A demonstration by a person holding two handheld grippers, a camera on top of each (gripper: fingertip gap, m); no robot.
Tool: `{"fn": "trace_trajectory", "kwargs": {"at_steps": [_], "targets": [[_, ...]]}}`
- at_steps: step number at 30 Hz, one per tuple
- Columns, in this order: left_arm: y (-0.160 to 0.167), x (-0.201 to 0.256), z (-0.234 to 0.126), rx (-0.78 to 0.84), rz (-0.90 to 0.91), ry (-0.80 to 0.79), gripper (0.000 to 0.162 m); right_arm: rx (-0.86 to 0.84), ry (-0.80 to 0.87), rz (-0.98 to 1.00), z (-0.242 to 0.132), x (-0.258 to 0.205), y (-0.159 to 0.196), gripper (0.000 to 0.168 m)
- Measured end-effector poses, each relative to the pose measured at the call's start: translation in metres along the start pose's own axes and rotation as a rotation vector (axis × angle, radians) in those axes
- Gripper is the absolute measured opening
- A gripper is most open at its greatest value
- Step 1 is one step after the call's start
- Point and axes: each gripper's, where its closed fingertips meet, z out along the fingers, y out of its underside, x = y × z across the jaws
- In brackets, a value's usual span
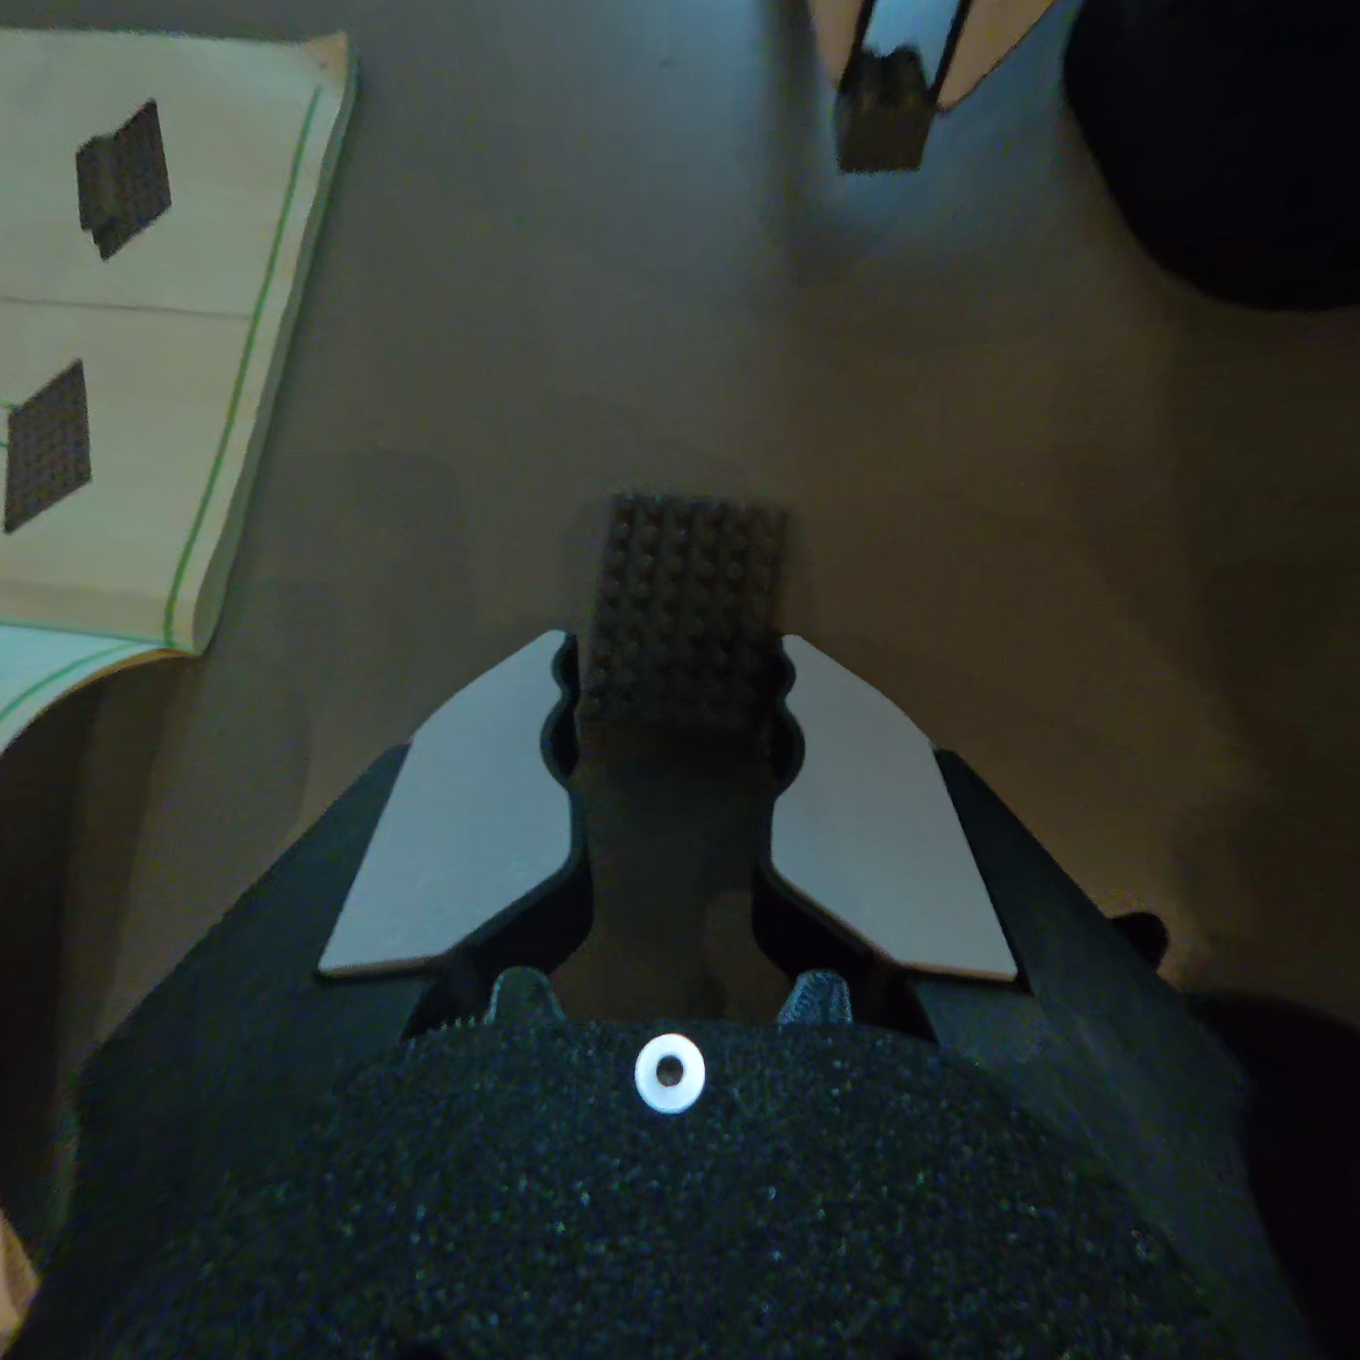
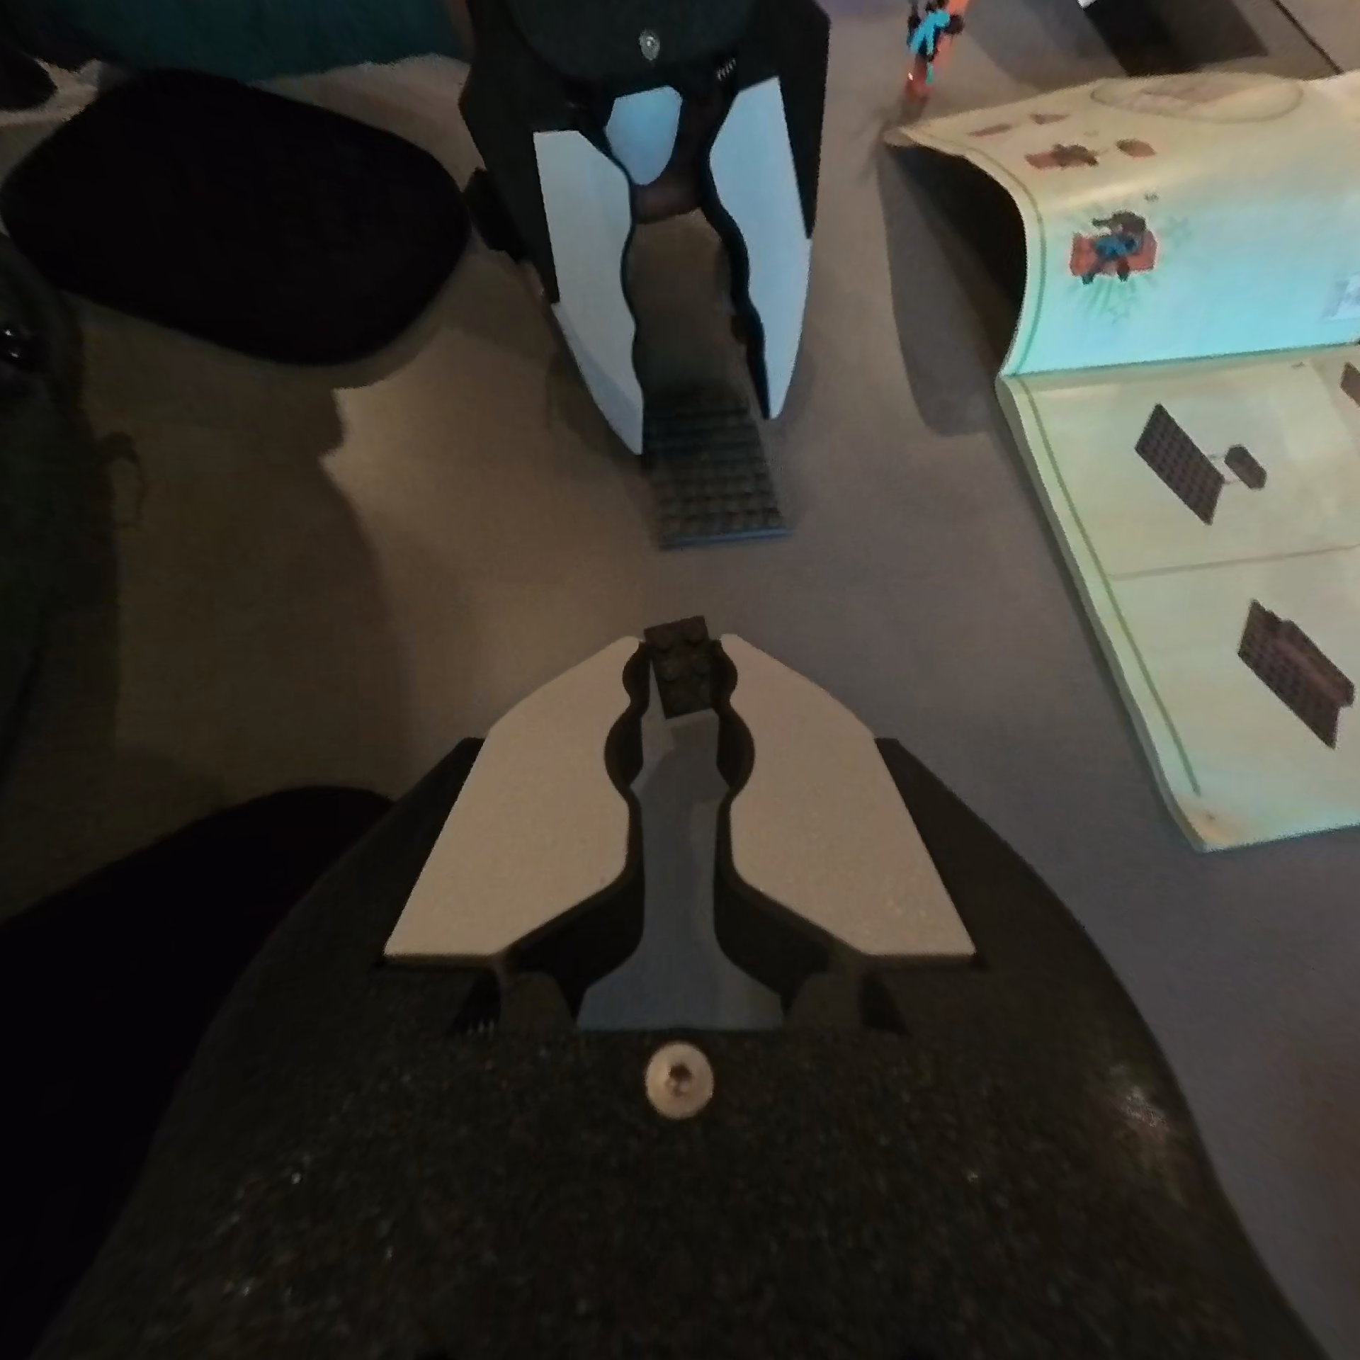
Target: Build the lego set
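A dark studded plate (image 1: 684, 611) is pinched by the left hand-held gripper (image 1: 677, 662), a small brick (image 2: 681, 673) by the right hand-held gripper (image 2: 681, 647); nothing is joined yet, so nearly all remains.

Studded plastic plate (image 1: 681, 611), matt table (image 1: 559, 294)

The flat plate (image 1: 681, 611) is dark grey with rows of little round bumps. The small brick (image 2: 681, 673) is dark, almost black. Both grippers have white fingers (image 1: 471, 809) on black bodies. The booklet (image 2: 1192, 559) is pale cream with thin green lines. The table (image 1: 993, 515) is plain grey-brown. A far toy (image 2: 929, 40) is blue and red.
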Motion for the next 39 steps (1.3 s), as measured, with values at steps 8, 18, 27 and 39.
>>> {"fn": "trace_trajectory", "kwargs": {"at_steps": [8,18,27,39], "targets": [[0.005,-0.004,0.007,-0.043,-0.023,0.105,0.056,0.006,-0.001,-0.001,-0.001,-0.006,-0.003,0.015],[0.0,-0.016,0.012,-0.085,-0.388,-0.184,0.049,0.027,0.05,0.074,-0.008,0.002,0.0,0.015],[-0.018,0.007,0.001,0.038,-0.477,-0.202,0.053,0.038,0.039,0.073,0.003,0.003,-0.001,0.015],[-0.005,0.002,0.004,0.066,-0.346,0.048,0.062,-0.111,0.067,-0.051,0.033,0.009,0.001,0.015]]}}
